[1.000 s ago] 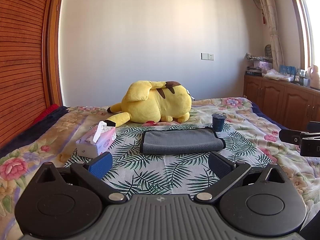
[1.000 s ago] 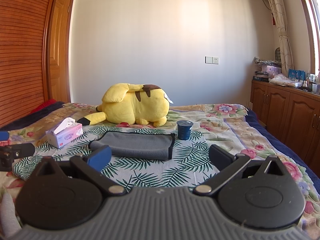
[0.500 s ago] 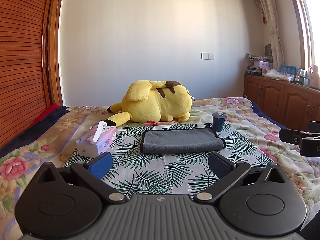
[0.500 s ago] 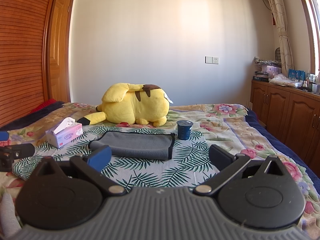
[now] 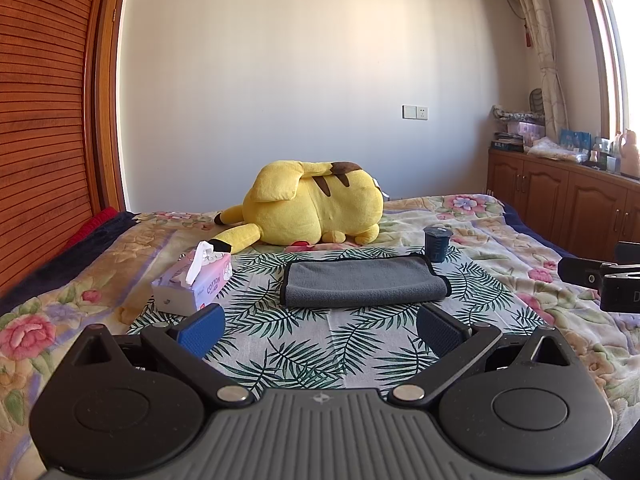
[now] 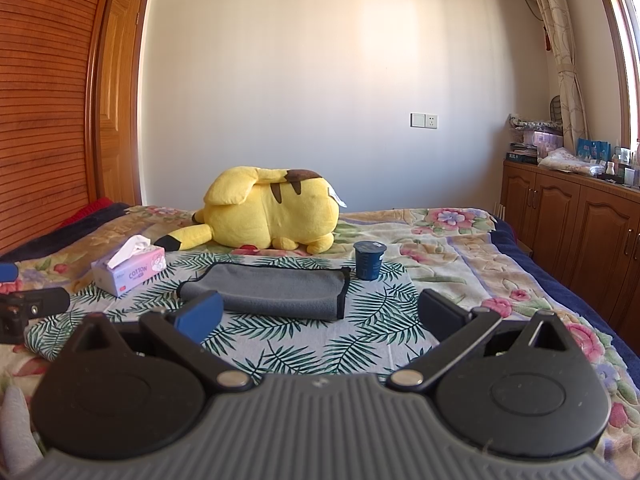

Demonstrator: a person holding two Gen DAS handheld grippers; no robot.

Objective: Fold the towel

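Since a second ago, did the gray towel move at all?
No. The gray towel lies in the same spot between the tissue box and the dark cup.

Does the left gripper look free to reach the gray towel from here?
Probably yes: the left gripper is open and faces the gray towel, with only bare leaf-print cloth between; the tissue box sits off to one side.

Home bedroom: floral-quilted bed [image 5: 500, 240], yellow plush toy [image 5: 316, 208] at 12 o'clock, wooden cabinets [image 5: 568, 204] at 3 o'clock.
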